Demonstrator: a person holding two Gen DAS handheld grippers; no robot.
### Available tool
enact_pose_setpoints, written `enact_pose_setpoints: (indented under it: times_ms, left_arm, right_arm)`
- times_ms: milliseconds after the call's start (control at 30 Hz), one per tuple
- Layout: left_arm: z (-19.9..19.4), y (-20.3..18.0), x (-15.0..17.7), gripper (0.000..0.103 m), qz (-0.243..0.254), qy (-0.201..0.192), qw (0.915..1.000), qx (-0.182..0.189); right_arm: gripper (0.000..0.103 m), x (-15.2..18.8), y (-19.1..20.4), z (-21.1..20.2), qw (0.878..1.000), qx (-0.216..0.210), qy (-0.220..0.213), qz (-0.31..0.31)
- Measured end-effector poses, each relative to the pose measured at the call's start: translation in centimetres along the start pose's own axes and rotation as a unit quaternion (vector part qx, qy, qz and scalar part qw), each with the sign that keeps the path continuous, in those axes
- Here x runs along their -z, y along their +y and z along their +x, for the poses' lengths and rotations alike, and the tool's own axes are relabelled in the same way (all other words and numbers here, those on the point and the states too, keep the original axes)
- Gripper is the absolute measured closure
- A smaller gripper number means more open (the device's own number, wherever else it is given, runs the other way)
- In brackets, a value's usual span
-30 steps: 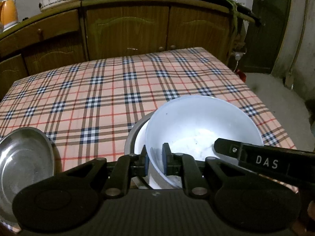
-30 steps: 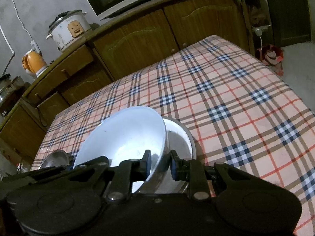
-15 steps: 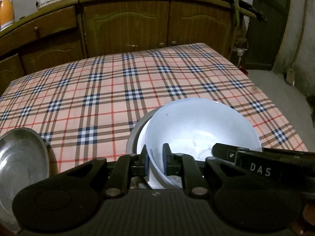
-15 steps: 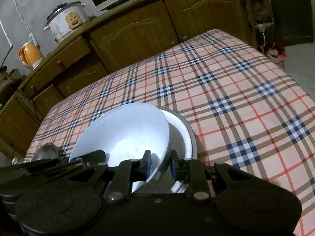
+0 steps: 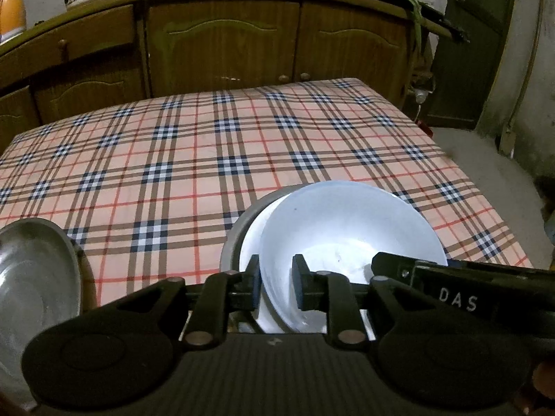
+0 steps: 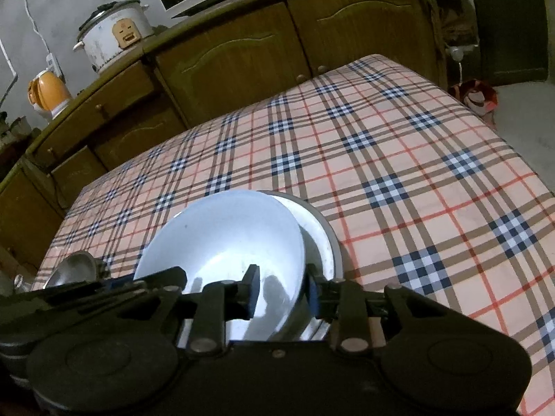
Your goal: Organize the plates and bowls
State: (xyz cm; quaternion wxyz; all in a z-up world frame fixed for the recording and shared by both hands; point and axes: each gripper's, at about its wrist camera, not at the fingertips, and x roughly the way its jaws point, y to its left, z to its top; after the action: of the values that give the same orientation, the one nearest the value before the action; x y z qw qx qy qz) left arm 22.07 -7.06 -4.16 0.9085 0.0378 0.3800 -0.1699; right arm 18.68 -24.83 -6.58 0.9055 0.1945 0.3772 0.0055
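A white bowl lies tilted inside a grey-rimmed bowl on the plaid tablecloth. My left gripper straddles the white bowl's near-left rim. Its jaws are opening, and a gap shows beside the rim. My right gripper straddles the bowl's near-right rim; its jaws are also opening and stand off the wall. Across the bowl, each view shows the other gripper: the right one and the left one.
A steel plate rests at the table's near-left corner. Wooden cabinets stand behind the table, bearing a rice cooker and an orange kettle. The table's right edge drops to the floor.
Both grippers' jaws have widened around the white bowl's rim, which they pinched before. The bowl now rests in the grey-rimmed bowl. Neither hand has shifted much.
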Motion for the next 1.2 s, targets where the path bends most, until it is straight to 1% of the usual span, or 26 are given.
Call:
enact_pose_setpoints:
  times_ms: [33,67,100,133,200,333,467,500,600,633,667,733,800,833,900,967,1000,1033,1067,1133,1200]
  left_arm:
    - [-0.1,0.0,0.0,0.076,0.0,-0.003,1.0,-0.002]
    - [-0.5,-0.1,-0.1,0.066,0.004,-0.012,0.9999,-0.011]
    - [-0.8,-0.1,-0.2,0.062,0.006,-0.019,0.9996,-0.017]
    - [-1.1,-0.1,-0.3,0.06,0.005,-0.025,0.9995,-0.018]
    - [-1.5,0.3,-0.6,0.06,-0.001,-0.029,0.9995,-0.013]
    - [-2.6,1.0,-0.7,0.059,-0.008,-0.037,0.9989,-0.027]
    - [-3.6,2.3,-0.3,0.051,-0.024,-0.04,0.9981,-0.041]
    - [-3.8,2.6,-0.1,0.05,-0.03,-0.04,0.9979,-0.04]
    - [-4.2,3.2,0.5,0.043,-0.041,-0.035,0.9977,-0.04]
    - [-4.4,3.4,0.7,0.04,-0.043,-0.035,0.9976,-0.041]
    - [-4.4,3.4,0.9,0.037,-0.044,-0.034,0.9976,-0.042]
    - [-4.5,3.6,1.1,0.035,-0.045,-0.032,0.9975,-0.044]
    - [-4.6,3.5,1.2,0.032,-0.045,-0.029,0.9975,-0.045]
    - [-4.6,3.5,1.3,0.029,-0.044,-0.029,0.9976,-0.044]
    - [-4.8,3.4,1.4,0.023,-0.041,-0.03,0.9978,-0.042]
    - [-4.8,3.4,1.5,0.019,-0.037,-0.031,0.998,-0.04]
    - [-4.9,3.4,1.7,0.017,-0.036,-0.031,0.9981,-0.04]
    - [-4.9,3.5,1.7,0.012,-0.037,-0.031,0.998,-0.042]
    - [-4.9,3.5,1.8,0.009,-0.038,-0.032,0.9978,-0.045]
    - [-5.0,3.4,1.9,0.008,-0.039,-0.036,0.9977,-0.042]
    - [-4.9,3.3,1.9,0.008,-0.04,-0.037,0.9979,-0.035]
  right_arm:
    - [0.064,0.0,0.2,-0.1,1.0,0.004,-0.002,-0.005]
    - [0.063,0.0,0.5,-0.3,1.0,0.009,-0.009,-0.014]
    - [0.057,-0.2,0.7,-0.5,1.0,0.012,-0.011,-0.022]
    - [0.053,-0.4,0.8,-0.6,1.0,0.01,-0.011,-0.023]
    - [0.051,-0.7,0.7,-1.1,1.0,0.009,-0.019,-0.019]
    - [0.051,-1.3,0.0,-2.7,0.999,0.006,-0.041,-0.009]
    - [0.051,-1.2,-1.1,-4.5,0.998,0.021,-0.065,-0.004]
    - [0.051,-1.1,-1.5,-4.8,0.997,0.026,-0.067,0.0]
    - [0.051,-0.7,-2.7,-4.9,0.998,0.031,-0.057,0.023]
    - [0.05,-0.5,-2.9,-4.7,0.998,0.036,-0.053,0.025]
    - [0.05,-0.2,-2.9,-4.5,0.998,0.037,-0.046,0.024]
    - [0.049,0.2,-2.7,-4.4,0.998,0.03,-0.047,0.02]
    - [0.049,0.3,-2.0,-3.7,0.999,0.02,-0.025,0.008]
    - [0.049,0.4,-1.6,-3.4,1.0,0.016,-0.02,0.0]
    - [0.049,1.0,-0.9,-3.5,1.0,0.012,-0.024,-0.009]
    - [0.049,1.2,-0.8,-3.8,0.999,0.007,-0.033,-0.004]
    - [0.049,1.1,-0.9,-4.0,0.999,0.01,-0.04,-0.001]
    - [0.049,1.1,-1.1,-4.3,0.999,0.018,-0.048,0.003]
    - [0.049,1.0,-1.4,-4.6,0.998,0.022,-0.054,0.008]
    - [0.049,0.8,-2.1,-5.2,0.997,0.027,-0.063,0.02]
    - [0.049,0.8,-2.6,-5.7,0.996,0.046,-0.071,0.024]
